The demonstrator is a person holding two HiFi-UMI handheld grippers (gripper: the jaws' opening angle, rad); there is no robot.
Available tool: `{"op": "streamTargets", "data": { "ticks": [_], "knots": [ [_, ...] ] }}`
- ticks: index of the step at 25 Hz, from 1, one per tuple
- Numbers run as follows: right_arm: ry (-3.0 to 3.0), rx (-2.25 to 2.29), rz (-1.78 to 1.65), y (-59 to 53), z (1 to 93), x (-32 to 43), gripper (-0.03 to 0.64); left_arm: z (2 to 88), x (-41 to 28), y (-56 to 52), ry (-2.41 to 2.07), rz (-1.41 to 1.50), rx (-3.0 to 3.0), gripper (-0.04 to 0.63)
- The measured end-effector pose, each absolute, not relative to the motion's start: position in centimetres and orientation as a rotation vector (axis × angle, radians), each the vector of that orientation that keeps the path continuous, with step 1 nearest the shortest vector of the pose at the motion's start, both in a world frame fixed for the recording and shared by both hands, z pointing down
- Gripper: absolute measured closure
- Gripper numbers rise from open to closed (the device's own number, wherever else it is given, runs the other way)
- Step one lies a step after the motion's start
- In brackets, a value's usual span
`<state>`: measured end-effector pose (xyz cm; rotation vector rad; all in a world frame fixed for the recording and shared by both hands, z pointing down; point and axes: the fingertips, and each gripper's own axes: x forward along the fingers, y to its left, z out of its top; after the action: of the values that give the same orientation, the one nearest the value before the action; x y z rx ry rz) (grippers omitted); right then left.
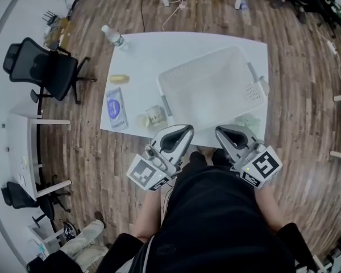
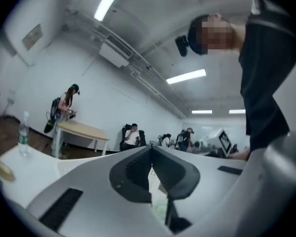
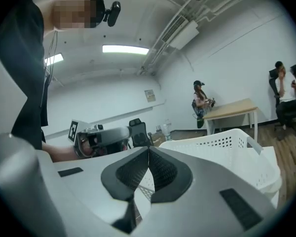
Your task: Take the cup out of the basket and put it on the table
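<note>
White plastic covers most of the scene: the bench top and the latticed basket standing on it. Well off to the left of the left claw lie a bottle and a blue packet. Nearer, ahead of that claw and to its left, the cup stands on the bench, outside the basket and just beside its left end. The left claw is pressed together and empty. The right claw, beside it, is likewise closed on nothing, and the basket lies ahead of both.

From this, the cup looks delivered, so the step in hand is probably to draw clear. Doing it well means keeping the left claw high and away from the cup, which sits near enough to be knocked, and not catching the basket's rim.

Only the head view shows the cup and where it rests. The left gripper view shows its jaws meeting with nothing between them and the bottle far to the left, but no cup. The right gripper view shows its own jaws closed and the basket's perforated wall just beyond them to the right, with the other gripper at its left.
</note>
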<state>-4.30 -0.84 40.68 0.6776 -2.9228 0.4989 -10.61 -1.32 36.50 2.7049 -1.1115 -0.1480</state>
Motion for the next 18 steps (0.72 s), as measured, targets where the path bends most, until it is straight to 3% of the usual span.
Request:
{"op": "streamTargets", "data": {
  "ticks": [4,18],
  "knots": [
    [-2.951,0.723,0.446,-0.9,39.9,-2.9,0.592,38.6,-6.7,-0.9,-1.143,0.105,2.770,0.586],
    [-2.894,0.763,0.461,-0.5,41.8,0.5,0.592,41.7,-1.8,0.8,-1.067,0.248,2.744,0.586]
  ]
}}
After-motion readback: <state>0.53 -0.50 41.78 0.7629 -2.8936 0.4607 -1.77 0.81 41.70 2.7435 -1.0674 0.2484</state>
